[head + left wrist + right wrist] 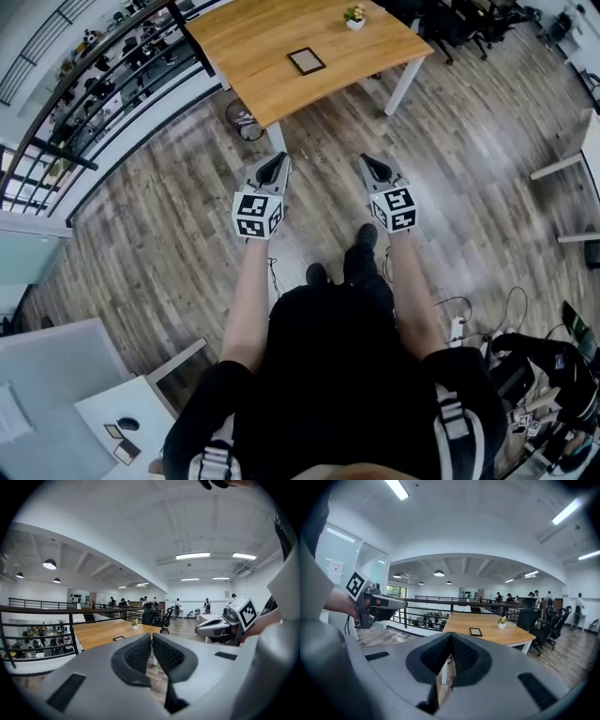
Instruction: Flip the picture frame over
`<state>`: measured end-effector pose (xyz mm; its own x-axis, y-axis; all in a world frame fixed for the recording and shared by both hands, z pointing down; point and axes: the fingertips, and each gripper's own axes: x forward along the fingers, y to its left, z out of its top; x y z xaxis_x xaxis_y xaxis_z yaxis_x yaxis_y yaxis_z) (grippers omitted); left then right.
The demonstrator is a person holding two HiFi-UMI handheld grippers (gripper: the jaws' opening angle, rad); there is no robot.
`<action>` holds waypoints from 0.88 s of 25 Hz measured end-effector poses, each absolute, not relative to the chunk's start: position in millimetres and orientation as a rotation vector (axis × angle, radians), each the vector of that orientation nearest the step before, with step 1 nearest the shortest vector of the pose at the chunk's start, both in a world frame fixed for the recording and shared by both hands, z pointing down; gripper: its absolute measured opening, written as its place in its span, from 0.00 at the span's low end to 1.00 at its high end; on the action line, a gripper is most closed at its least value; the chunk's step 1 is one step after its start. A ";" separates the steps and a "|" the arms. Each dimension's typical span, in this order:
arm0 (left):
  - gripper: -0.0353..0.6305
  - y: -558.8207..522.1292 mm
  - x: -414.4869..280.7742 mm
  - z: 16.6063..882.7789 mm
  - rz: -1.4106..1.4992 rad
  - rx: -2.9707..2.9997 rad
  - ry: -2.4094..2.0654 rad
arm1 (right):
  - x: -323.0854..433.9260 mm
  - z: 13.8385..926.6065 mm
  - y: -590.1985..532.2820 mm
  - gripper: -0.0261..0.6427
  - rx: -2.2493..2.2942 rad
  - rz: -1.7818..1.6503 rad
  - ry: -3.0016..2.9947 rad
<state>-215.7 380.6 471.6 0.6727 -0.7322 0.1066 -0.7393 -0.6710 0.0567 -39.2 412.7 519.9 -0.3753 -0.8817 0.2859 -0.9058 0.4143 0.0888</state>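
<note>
Head view, frame: the small, flat, dark-rimmed rectangular picture frame [306,61] lies on the light wooden table [244,37] in the upper middle of the picture, well apart from both grippers. A small potted plant in a white pot [354,17] stands near it, toward the upper right.
Head view, grippers: the left gripper [277,161] and right gripper [372,163] are held side by side at the centre over the grey-brown plank floor [169,234]. Their tips point toward the table and touch nothing.
Left gripper view, jaws: the left gripper [152,637] has its ribbed pads pressed together, with nothing between them.
Left gripper view, frame: the picture frame [119,638] shows as a thin dark sliver on the table, left of centre, just above the left jaw.
Right gripper view, jaws: the right gripper [451,639] is closed too – pad on pad, empty.
Right gripper view, frame: the picture frame [476,632] lies flat at the centre of the picture, with the potted plant [502,620] just to its right.
Handling: it is probably light and stiff. The flat face may be glazed, so slippery and breakable, but which side is up cannot be told.
Where to hold: likely the rim – pinch one long edge across its thickness, tip the frame up on the opposite edge, then lower it over gently.
</note>
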 end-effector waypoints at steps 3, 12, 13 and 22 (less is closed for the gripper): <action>0.10 382.4 -215.3 469.5 0.114 2.794 -1.233 | -39.2 519.4 413.2 0.05 1.561 0.124 -2.386; 0.10 374.5 -234.2 463.4 0.094 2.774 -1.331 | -50.4 510.7 400.7 0.26 1.586 0.113 -2.431; 0.11 373.3 -234.9 462.9 0.087 2.771 -1.332 | -50.5 509.8 399.1 0.30 1.590 0.113 -2.434; 0.35 365.0 -232.8 465.3 0.086 2.756 -1.326 | -47.6 509.0 388.1 0.57 1.617 0.103 -2.430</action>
